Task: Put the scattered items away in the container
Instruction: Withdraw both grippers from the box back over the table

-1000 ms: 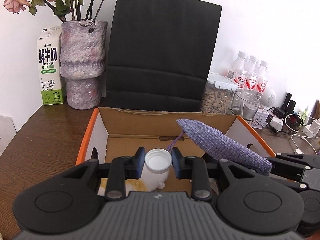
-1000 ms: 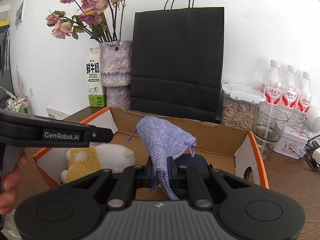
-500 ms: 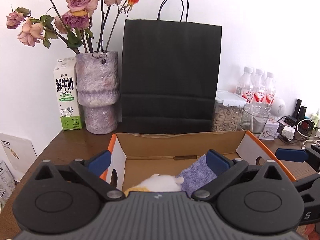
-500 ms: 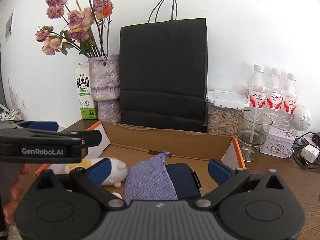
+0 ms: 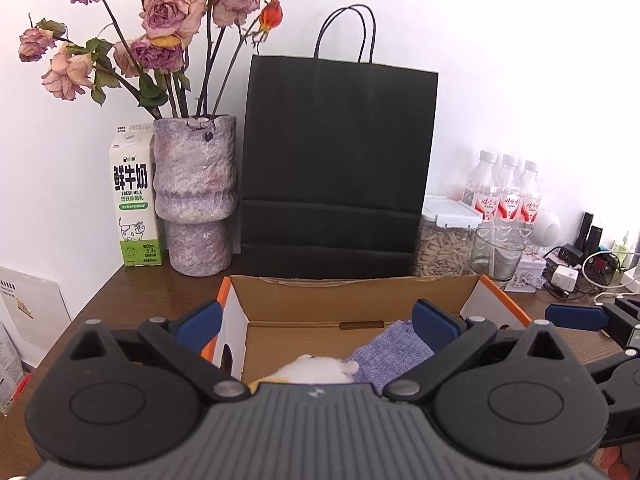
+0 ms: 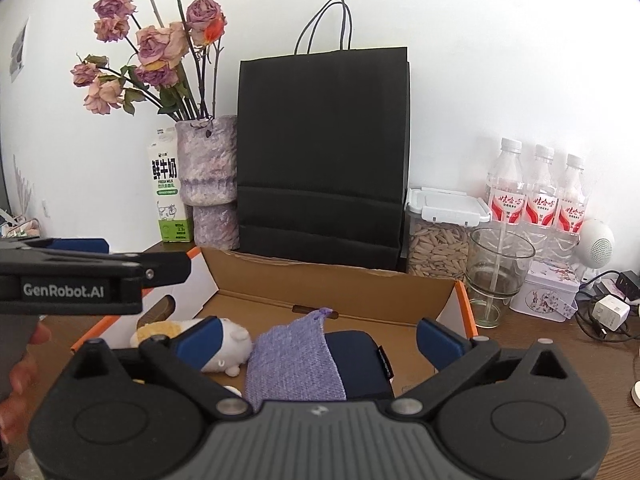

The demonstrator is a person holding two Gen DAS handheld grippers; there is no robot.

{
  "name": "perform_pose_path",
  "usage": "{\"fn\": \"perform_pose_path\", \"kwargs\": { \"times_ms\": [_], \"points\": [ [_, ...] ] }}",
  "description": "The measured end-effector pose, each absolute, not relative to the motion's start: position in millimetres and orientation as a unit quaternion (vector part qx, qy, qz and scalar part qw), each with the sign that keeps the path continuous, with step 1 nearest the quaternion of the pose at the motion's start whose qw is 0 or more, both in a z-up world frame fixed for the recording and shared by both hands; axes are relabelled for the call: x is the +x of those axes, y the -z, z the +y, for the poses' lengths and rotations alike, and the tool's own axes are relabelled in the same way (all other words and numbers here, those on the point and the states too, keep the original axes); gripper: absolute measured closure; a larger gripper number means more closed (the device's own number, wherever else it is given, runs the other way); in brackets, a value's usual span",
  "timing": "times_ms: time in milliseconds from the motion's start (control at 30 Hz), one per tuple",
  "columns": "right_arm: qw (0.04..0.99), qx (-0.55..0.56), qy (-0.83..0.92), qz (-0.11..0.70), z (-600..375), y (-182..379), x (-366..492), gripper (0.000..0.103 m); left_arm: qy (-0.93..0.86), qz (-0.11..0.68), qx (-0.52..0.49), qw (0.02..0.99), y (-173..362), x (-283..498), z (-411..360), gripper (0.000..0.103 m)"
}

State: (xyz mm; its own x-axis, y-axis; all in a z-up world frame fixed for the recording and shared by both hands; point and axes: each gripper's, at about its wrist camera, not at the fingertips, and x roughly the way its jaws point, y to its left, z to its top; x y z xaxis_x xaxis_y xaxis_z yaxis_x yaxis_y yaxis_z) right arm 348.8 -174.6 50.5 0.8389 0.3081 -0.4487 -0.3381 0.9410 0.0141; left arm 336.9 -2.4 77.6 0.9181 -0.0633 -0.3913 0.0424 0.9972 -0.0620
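Cardboard box (image 6: 332,284) on the tabletop (image 5: 160,292), with both grippers spread wide and empty above its near edge.
Left gripper (image 5: 318,318) and right gripper (image 6: 318,338) each hold nothing, jaws apart. Inside the box lie a plush toy (image 6: 224,344), a purple cloth pouch (image 6: 294,360) just beside it, and a dark blue case (image 6: 360,360) partly under the pouch. Behind the box stand a black paper bag (image 6: 324,152), a vase (image 5: 196,196) and a milk carton (image 5: 134,200).
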Motion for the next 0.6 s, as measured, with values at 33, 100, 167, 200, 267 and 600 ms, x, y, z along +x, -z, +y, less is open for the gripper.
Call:
{"fn": "perform_pose_path", "kwargs": {
  "times_ms": [33,100,167,200,267,600],
  "points": [
    [0.959,-0.033,-0.167,0.227,-176,-51,347,0.000,0.028,0.196,-0.028,0.980,-80,334,-2,0.000],
    [0.960,-0.032,-0.165,0.223,-178,-54,342,0.000,0.029,0.188,-0.031,0.981,-84,327,-1,0.000],
    [0.962,-0.033,-0.165,0.217,-180,-57,336,0.000,0.034,0.180,-0.033,0.983,-88,320,0,0.000],
    [0.962,-0.034,-0.165,0.215,-181,-58,332,0.000,0.038,0.178,-0.032,0.983,-89,316,0,0.000],
    [0.963,-0.036,-0.163,0.210,-182,-60,326,0.000,0.041,0.175,-0.032,0.983,-91,308,-1,0.000],
    [0.967,-0.036,-0.164,0.189,-191,-71,285,0.000,0.045,0.160,-0.041,0.985,-101,264,-1,0.000]
  ]
}}
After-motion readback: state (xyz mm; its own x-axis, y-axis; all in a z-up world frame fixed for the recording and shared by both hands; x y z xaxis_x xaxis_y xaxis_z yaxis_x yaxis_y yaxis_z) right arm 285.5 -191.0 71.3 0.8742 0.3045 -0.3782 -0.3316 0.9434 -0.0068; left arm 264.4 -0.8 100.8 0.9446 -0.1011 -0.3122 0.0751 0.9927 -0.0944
